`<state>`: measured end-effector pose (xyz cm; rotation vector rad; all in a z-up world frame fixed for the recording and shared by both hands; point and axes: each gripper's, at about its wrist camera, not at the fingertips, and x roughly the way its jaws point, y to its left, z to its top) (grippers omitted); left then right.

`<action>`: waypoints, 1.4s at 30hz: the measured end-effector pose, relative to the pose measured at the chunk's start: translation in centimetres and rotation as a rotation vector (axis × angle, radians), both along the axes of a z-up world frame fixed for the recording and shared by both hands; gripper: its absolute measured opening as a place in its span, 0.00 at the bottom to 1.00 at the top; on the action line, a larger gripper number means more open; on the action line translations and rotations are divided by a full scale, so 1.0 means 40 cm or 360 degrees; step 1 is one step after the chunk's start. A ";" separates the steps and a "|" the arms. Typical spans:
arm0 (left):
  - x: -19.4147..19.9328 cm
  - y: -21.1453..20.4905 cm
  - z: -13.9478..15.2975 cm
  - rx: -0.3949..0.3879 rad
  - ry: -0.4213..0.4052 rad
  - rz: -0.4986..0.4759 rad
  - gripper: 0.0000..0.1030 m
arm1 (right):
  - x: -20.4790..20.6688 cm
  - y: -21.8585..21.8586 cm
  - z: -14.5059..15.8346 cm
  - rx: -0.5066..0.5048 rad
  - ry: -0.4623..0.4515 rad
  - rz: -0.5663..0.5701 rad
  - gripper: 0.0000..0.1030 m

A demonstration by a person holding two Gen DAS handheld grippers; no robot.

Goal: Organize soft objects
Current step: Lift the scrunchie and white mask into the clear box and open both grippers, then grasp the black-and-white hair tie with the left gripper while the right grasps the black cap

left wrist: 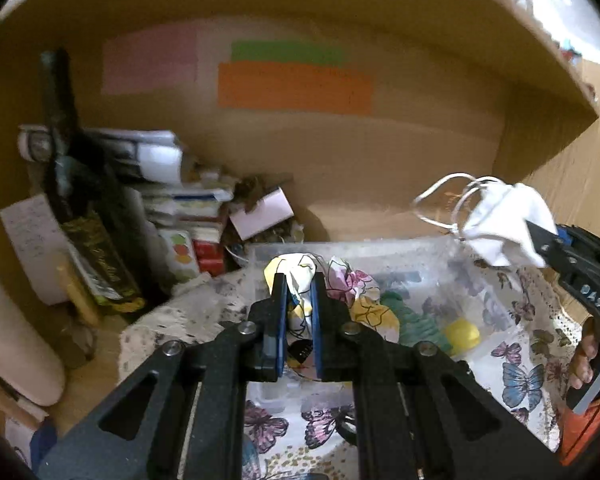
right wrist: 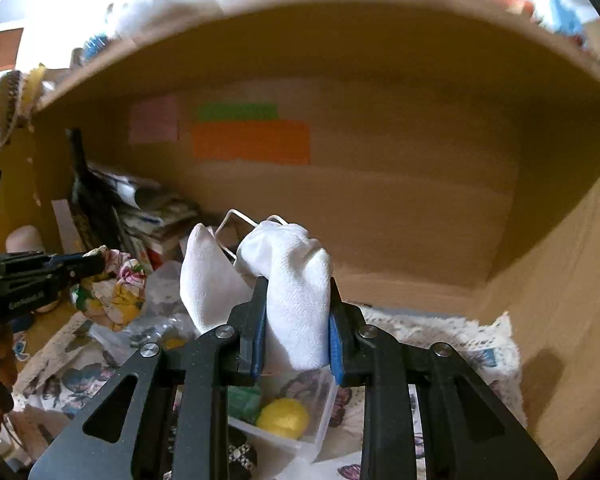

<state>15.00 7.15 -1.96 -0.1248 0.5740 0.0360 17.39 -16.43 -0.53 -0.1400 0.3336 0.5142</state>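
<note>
left claw pinches the floral cloth, right claw clamps the white mask above the clear bin; its loose ear loops may snag the rim.

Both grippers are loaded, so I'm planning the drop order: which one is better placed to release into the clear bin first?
Left. The left gripper holds the floral cloth right over the bin; the right gripper holds the white mask higher, near the bin's edge.

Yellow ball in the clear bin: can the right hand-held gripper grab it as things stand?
Probably not yet. The right hand-held gripper is shut on the white face mask, so its jaws are full, though the yellow ball lies uncovered in the clear bin just below.
</note>
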 end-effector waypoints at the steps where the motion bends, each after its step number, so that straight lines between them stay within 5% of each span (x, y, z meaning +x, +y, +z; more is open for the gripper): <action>1: 0.011 -0.003 -0.011 -0.0010 0.0025 -0.0011 0.09 | 0.022 0.006 -0.013 -0.0009 0.0038 -0.0001 0.22; 16: 0.068 -0.035 -0.121 -0.0017 0.0260 -0.0084 0.14 | 0.150 0.091 -0.183 -0.0313 0.0408 -0.0007 0.25; 21: 0.034 -0.048 -0.092 0.0031 0.0204 -0.0091 0.47 | 0.142 0.098 -0.185 -0.0349 0.0421 0.0002 0.34; 23: 0.024 -0.053 -0.077 0.0055 0.0172 -0.0083 0.56 | 0.144 0.099 -0.181 -0.0336 0.0439 0.0007 0.48; 27: 0.000 -0.055 -0.045 0.0070 0.0144 -0.0077 0.78 | 0.139 0.100 -0.165 -0.0276 0.0444 0.0020 0.56; 30: -0.027 -0.050 -0.018 0.0050 0.0113 -0.0044 0.93 | 0.117 0.092 -0.135 -0.0231 0.0404 0.0036 0.73; 32: -0.047 -0.049 -0.003 0.0066 0.0082 -0.0017 0.98 | 0.097 0.084 -0.111 -0.0191 0.0370 0.0048 0.81; 42: -0.146 -0.044 -0.011 0.0091 0.0093 -0.0042 0.99 | -0.035 0.057 -0.039 -0.0104 0.0203 0.0148 0.85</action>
